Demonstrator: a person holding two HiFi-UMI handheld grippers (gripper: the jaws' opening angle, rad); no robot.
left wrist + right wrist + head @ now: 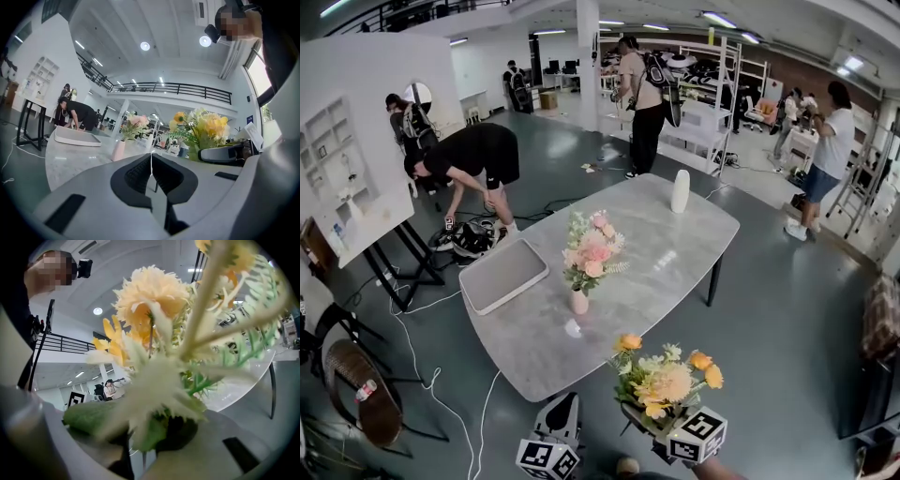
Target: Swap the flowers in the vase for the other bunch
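Note:
A small pink vase (579, 302) with a pink flower bunch (592, 247) stands near the middle of the grey marble table (675, 262). In the left gripper view the same pink vase (119, 150) and pink flower bunch (136, 125) rise beyond the jaws. My right gripper (649, 424) is shut on the stems of a yellow and orange flower bunch (667, 380), held short of the table's near edge. That yellow bunch (154, 333) fills the right gripper view. My left gripper (563, 410) is shut and empty, just left of the right one.
A grey tray (502, 274) lies on the table's left end and a tall white vase (680, 191) stands at its far end. A person (469, 159) bends over beyond the tray; others stand farther back. A chair (361, 384) and cables lie on the floor at left.

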